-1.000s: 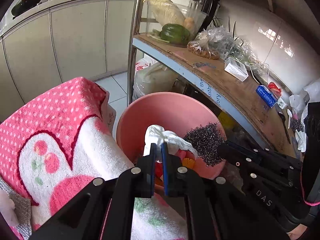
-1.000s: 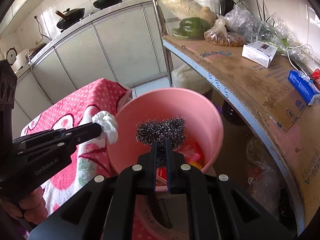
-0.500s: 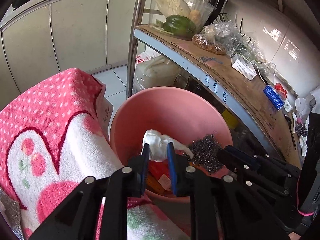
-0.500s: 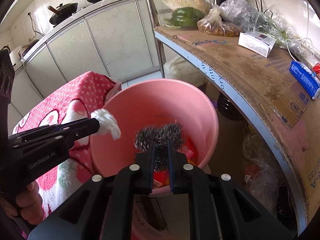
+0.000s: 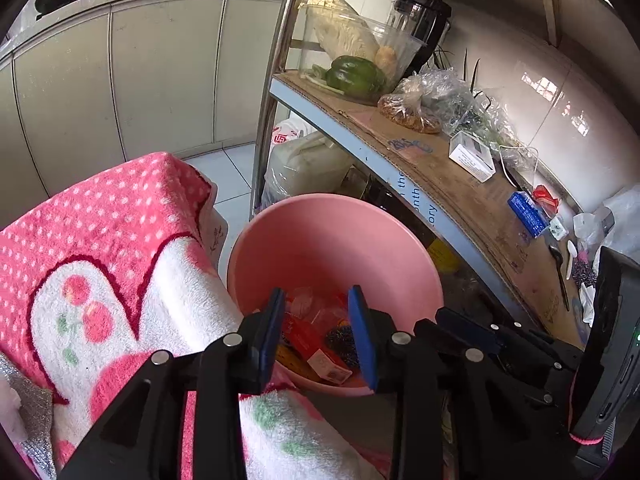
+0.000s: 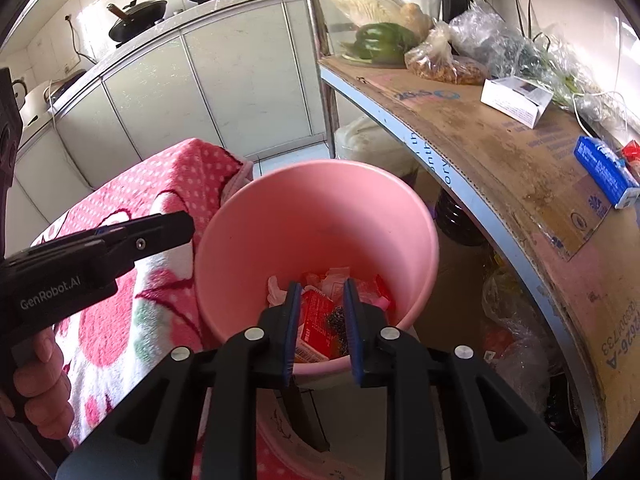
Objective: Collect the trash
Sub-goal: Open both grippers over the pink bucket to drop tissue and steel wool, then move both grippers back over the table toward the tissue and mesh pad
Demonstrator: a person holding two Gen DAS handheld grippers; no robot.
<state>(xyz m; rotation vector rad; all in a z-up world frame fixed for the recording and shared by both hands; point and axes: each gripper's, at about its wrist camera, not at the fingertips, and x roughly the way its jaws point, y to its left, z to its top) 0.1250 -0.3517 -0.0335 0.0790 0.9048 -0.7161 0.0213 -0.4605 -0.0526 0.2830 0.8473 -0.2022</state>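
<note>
Tissue and steel wool dropped into pink bucket (image 5: 280, 240), left gripper (image 5: 318, 322) and right gripper (image 6: 320, 316) both spread, empty

Smooth matte plastic pink bucket (image 6: 316, 216), fluffy terry-cloth towel (image 5: 120, 248) at 9 o'clock, worn cardboard shelf liner (image 6: 500, 152) at 2 o'clock, wiry steel-wool scrubber (image 6: 337, 317) inside.

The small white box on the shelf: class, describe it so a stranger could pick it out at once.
Start at the long cardboard-covered shelf running along the right. Past the clear bowl of vegetables and the plastic bag of brown food lies the small white rectangular box. Unlike the blue packet further along, it is white with a dark top panel.
</note>
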